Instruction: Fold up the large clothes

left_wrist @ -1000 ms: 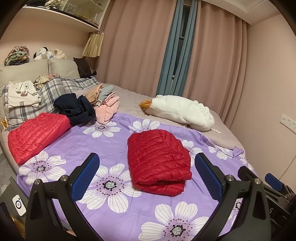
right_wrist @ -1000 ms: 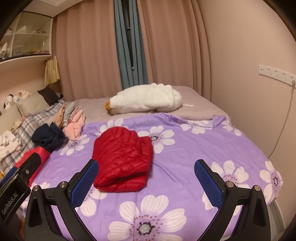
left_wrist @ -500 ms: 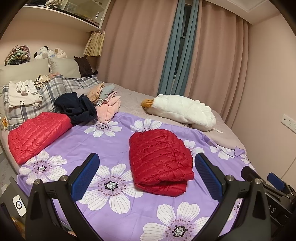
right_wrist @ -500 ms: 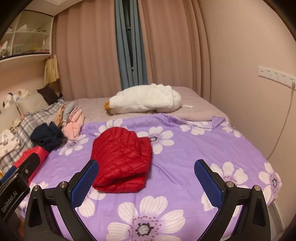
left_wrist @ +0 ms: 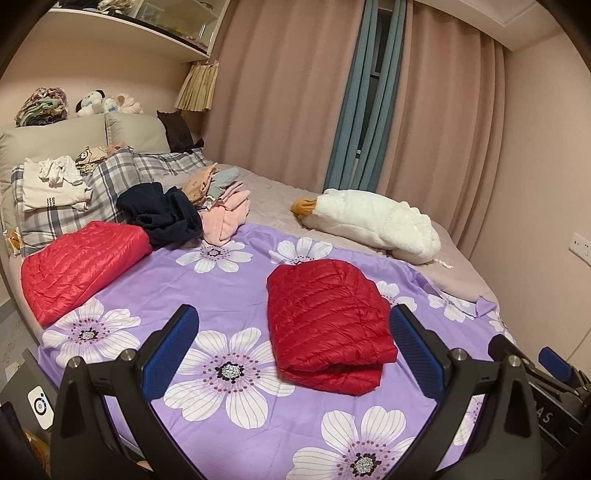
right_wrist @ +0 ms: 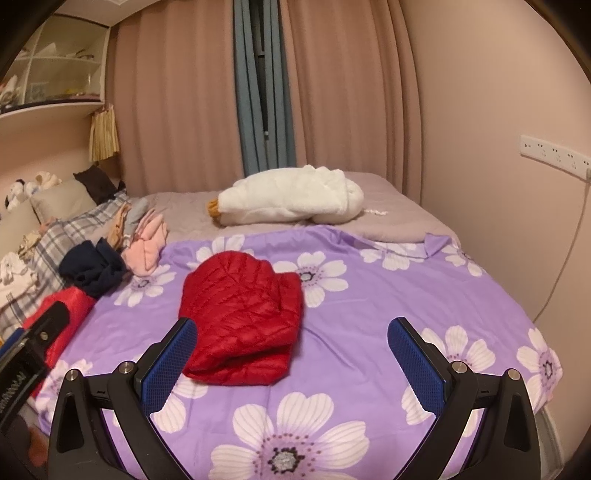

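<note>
The folded dark red quilted jacket point(left_wrist: 328, 321) lies in the middle of the left wrist frame on the purple flowered sheet point(left_wrist: 229, 280), its thick folded edge turned toward me; in the right wrist frame it sits left of centre, and my near finger covers its lower left corner. I count two red jackets: the second red jacket point(left_wrist: 79, 267), lighter in tone, lies folded at the left edge of the bed, and in the right view it is mostly hidden behind my other tool. My left tool point(left_wrist: 293, 354) hangs over the near edge of the sheet with its blue pads wide apart, holding nothing. My right tool point(right_wrist: 291, 363) is spread just as wide and is empty too. Above the second jacket, toward upper left, sit one dark navy garment point(left_wrist: 162, 216) and a small stack of pink clothes point(left_wrist: 227, 210), whose pieces I cannot count. One white plush goose point(left_wrist: 373, 225) lies on the grey bedspread point(left_wrist: 266, 192) in the upper right. The shelf point(left_wrist: 122, 27) at top left holds things too small to make out.
</note>
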The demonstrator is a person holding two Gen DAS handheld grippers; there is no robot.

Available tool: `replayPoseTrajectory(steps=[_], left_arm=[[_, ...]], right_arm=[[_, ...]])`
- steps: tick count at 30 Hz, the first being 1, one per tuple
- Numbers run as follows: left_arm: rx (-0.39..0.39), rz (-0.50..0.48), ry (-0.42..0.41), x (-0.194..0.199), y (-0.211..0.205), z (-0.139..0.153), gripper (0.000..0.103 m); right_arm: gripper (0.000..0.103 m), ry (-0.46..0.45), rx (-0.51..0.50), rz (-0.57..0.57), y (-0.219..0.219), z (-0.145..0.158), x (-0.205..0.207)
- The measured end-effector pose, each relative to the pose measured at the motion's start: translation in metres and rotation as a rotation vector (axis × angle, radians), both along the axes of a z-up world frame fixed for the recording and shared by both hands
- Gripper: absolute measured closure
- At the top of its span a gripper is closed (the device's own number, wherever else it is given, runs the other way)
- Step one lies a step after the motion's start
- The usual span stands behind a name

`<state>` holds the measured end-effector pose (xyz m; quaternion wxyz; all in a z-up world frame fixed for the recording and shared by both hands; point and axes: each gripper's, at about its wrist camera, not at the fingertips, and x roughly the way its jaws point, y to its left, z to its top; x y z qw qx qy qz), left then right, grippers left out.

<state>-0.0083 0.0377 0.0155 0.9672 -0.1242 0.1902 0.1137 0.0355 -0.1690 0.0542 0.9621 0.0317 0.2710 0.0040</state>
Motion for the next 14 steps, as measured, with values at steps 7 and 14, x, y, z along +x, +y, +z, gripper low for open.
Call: replayPoseTrajectory(steps=[7,14], left_arm=[[0.001,0.022,0.009,0.002,0.015,-0.003,0.0],[-0.029,0.039,0.023,0.008,0.025,-0.008,0.0]], right_arm=[[0.001,0.02,-0.009,-0.011,0.001,-0.004,0.006],[0.001,0.022,-0.001,-0.031,-0.003,-0.005,0.011]])
